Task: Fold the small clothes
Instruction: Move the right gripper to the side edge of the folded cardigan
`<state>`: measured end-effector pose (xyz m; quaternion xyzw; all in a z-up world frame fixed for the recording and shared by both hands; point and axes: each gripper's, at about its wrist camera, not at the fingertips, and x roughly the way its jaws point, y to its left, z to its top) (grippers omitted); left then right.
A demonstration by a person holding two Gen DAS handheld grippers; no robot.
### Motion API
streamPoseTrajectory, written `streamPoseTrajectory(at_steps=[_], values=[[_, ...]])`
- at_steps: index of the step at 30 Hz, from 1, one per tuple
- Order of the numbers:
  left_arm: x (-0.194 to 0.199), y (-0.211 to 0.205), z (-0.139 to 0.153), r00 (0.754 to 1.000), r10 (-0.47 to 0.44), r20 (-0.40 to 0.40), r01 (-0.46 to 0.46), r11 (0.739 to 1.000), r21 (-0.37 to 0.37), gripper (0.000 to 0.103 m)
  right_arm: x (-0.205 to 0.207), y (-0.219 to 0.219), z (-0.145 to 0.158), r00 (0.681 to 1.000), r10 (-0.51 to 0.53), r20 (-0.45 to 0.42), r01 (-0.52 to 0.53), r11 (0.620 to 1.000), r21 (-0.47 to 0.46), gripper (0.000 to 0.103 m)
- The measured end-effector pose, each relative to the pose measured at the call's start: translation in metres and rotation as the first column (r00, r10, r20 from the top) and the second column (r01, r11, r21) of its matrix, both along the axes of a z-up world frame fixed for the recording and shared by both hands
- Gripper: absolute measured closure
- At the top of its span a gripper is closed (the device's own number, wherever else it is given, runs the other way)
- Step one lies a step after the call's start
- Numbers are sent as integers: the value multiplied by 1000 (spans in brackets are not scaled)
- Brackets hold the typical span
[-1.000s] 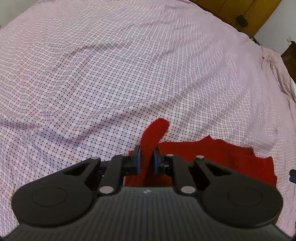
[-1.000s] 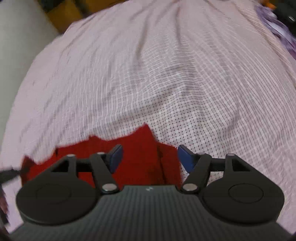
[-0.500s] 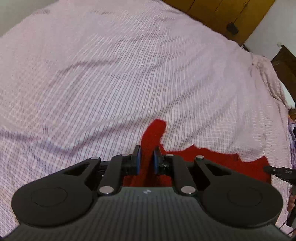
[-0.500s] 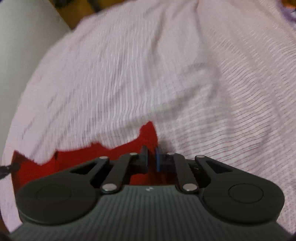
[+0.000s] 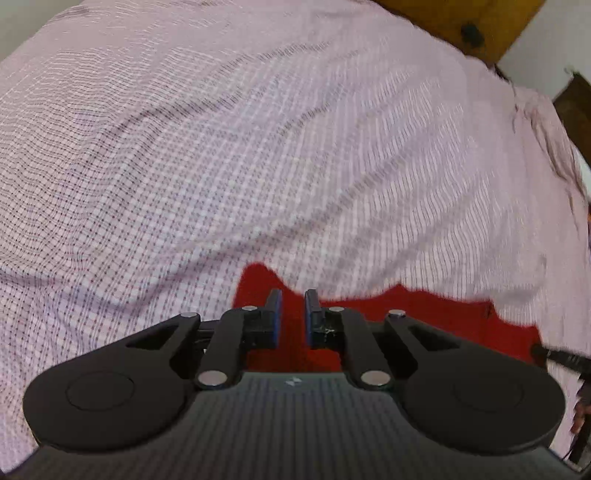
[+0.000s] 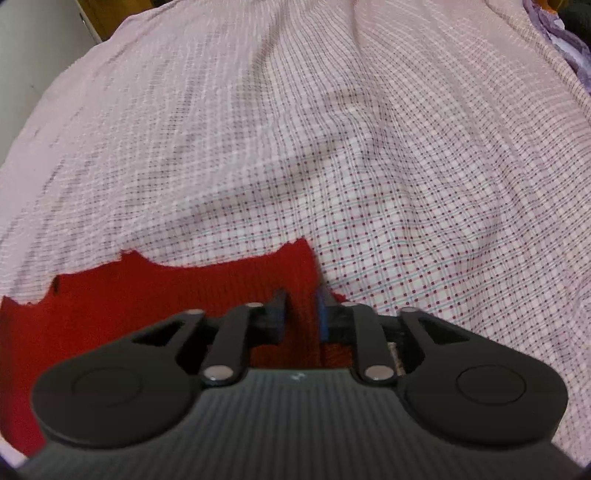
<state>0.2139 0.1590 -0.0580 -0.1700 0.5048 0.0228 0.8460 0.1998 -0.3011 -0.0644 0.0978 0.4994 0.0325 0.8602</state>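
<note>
A small red knitted garment lies on the checked bed sheet. My left gripper is shut on the garment's left edge, with red cloth between its blue pads. In the right wrist view the garment spreads to the left. My right gripper is shut on its right edge, with a strip of red cloth pinched between the fingers. The tip of the right gripper shows at the right edge of the left wrist view.
The pink checked sheet covers the bed with soft wrinkles. A wooden wardrobe door stands beyond the bed's far edge. A purple cloth lies at the far right. A white wall is at the left.
My right gripper closed on the garment's right edge. Both grippers have drawn the red cloth out between them, and the left sleeve tip now sits lower.
</note>
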Motion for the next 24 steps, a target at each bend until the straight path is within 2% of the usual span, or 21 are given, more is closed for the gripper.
streamPoseTrajectory(at_steps=[1, 3, 4, 6, 7, 11, 16, 24], values=[[-3, -4, 2, 1000, -10, -7, 10, 1000, 3, 89, -4, -1, 6, 1000, 0, 9, 0, 1000, 4, 61], [-11, -11, 5, 1000, -30, -10, 30, 1000, 7, 78, -15, -2, 19, 999, -16, 31, 16, 1000, -5, 45], [-18, -14, 7, 999, -31, -11, 32, 999, 8, 73, -24, -4, 27, 999, -20, 48, 21, 1000, -10, 42], [-29, -21, 7, 1000, -11, -23, 11, 1000, 8, 57, -40, -7, 34, 998, -21, 58, 21, 1000, 6, 42], [-35, -24, 7, 999, 8, -35, -8, 1000, 2, 55, -50, -8, 36, 999, -19, 41, 19, 1000, 18, 42], [-55, -37, 4, 996, 43, -75, -44, 999, -5, 50, -77, -8, 28, 999, 12, -41, -10, 999, 47, 42], [-75, -50, 1, 994, 37, -101, -32, 998, 46, 45, -102, -3, 7, 990, 41, -136, -37, 999, 37, 42], [-102, -54, -4, 990, 59, -125, -46, 994, 101, 41, -116, -16, -12, 989, 23, -144, -13, 997, 71, 39]])
